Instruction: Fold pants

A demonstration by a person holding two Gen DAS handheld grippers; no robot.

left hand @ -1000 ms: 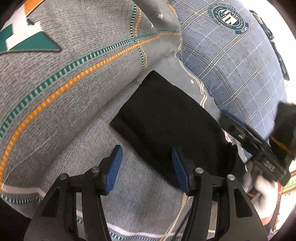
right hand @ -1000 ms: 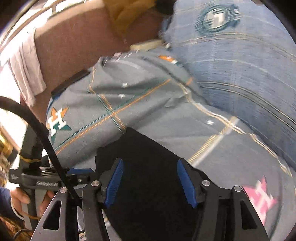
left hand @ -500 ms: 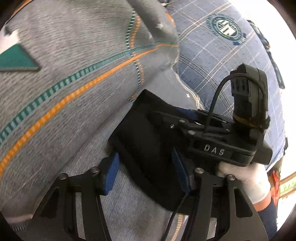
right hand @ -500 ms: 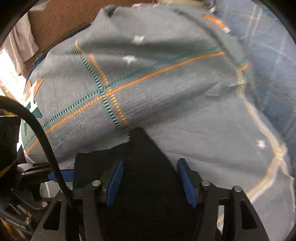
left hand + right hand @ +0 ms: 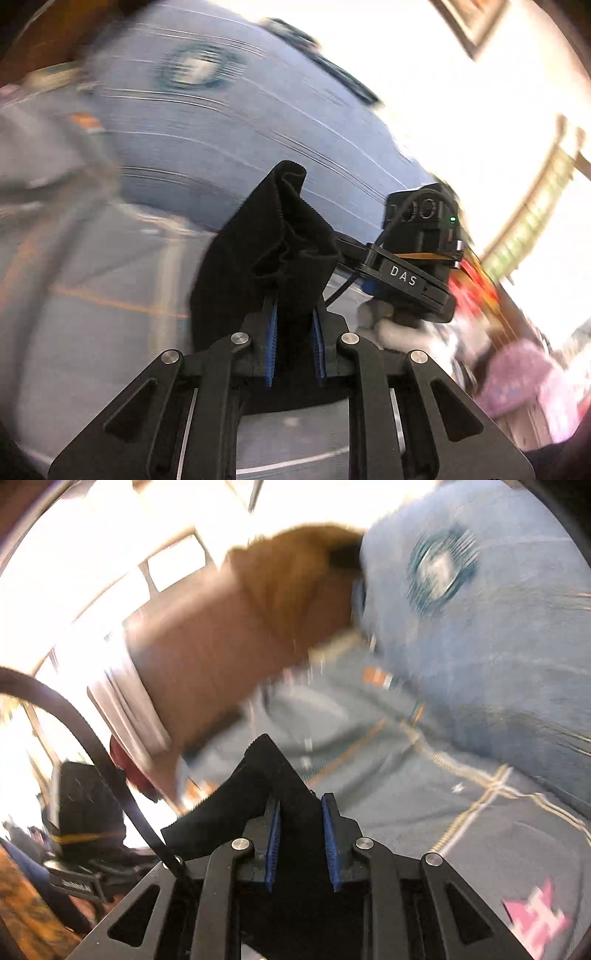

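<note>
The black pants (image 5: 266, 251) are off the bed now, bunched and folded, and held between the two tools above the grey bedspread (image 5: 92, 314). On the left side, the left tool (image 5: 294, 332) has its blue pads nearly together with a thick bundle of the black cloth pressed between them; the cloth rises in front of it to a loose peak with the hem open at the top. To the right of this peak, in the left wrist view, the right tool (image 5: 413, 266) is seen from the side, its front end touching the same bundle, so the two tools are very near each other and the cloth between them is short and slack. In the right wrist view the right tool (image 5: 301, 834) also has its pads closed down on black cloth, which stands up as a point just ahead of the fingers and runs away to the left. I judge that the long axis of the garment now goes from one tool to the other, so the coming move depends on pulling them apart to stretch it before laying it down. Both views are blurred; the blue plaid pillow (image 5: 498, 627) lies behind.
</note>
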